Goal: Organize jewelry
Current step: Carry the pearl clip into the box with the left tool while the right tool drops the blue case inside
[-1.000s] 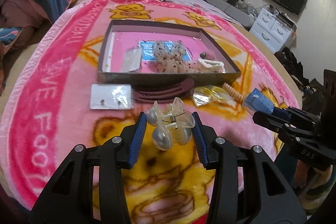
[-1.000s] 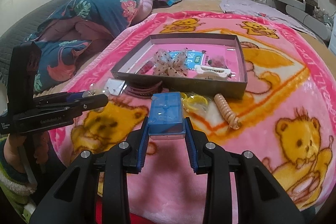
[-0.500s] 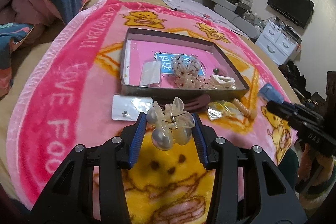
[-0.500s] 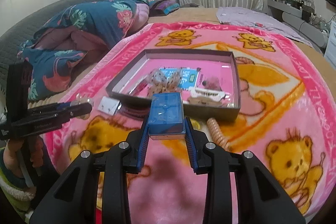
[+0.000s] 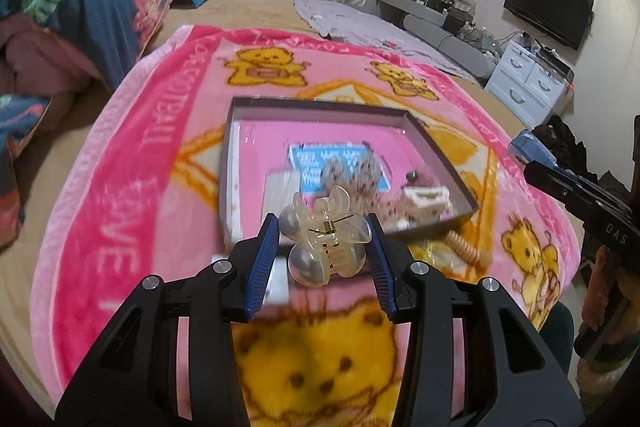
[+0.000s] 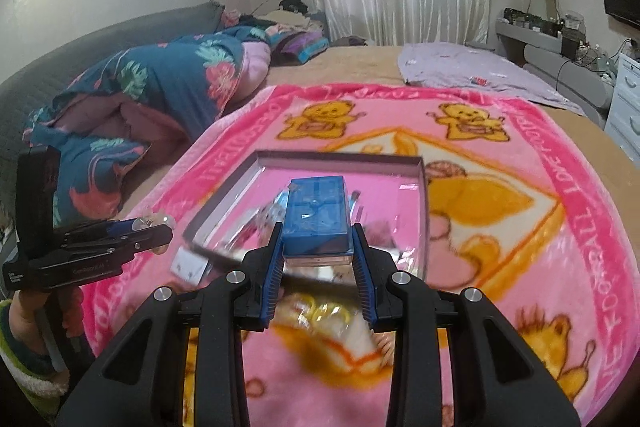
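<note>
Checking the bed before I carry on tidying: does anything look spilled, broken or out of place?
Nothing looks spilled or broken. A few pieces lie outside the shallow grey tray, on the pink bear blanket by its near edge: a peach spiral hair tie and a crinkled clear packet with yellow contents.

A wide bed [image 6: 372,63] with a tan sheet carries everything. Spread across it lies a pink fleece blanket [image 5: 132,163] printed with yellow teddy bears; a shallow dark tray [image 5: 320,105] sits on the blanket. A crumpled floral quilt [image 6: 160,87] and a lilac cloth [image 6: 472,67] also rest on the sheet
</note>
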`<state>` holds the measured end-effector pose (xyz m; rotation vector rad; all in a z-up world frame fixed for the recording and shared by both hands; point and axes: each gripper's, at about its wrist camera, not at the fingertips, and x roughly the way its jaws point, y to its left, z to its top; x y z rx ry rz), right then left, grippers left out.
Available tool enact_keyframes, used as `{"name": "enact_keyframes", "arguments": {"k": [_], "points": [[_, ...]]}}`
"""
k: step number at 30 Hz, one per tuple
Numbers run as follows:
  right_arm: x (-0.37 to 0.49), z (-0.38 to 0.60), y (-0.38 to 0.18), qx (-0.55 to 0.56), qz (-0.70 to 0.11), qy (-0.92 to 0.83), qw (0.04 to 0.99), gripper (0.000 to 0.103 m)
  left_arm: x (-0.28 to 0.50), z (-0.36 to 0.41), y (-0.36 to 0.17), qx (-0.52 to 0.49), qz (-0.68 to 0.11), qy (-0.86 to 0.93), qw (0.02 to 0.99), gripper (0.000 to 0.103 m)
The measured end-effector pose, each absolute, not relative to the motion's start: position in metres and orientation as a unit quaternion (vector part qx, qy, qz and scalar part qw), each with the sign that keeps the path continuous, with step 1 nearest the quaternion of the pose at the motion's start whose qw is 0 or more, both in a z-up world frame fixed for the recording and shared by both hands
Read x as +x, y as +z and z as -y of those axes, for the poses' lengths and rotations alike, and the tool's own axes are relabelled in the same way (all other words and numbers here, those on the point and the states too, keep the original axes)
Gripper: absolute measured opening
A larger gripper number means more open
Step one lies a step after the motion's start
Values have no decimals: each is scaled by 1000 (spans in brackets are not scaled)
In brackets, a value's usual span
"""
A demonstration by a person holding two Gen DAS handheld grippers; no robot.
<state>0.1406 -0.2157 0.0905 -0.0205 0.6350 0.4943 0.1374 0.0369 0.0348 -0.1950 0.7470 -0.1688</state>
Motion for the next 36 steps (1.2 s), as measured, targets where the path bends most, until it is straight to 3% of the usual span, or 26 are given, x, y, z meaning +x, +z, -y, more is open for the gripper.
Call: {"name": "enact_keyframes", "arguments": {"k": [19,36], "points": [[191,235,109,13,-290,199,936,31,195,-12,41,-81,-360,-110,923,35],[229,224,58,5,-343,178,922,31,226,-12,-1,-80,-390,-113,910,35]]}}
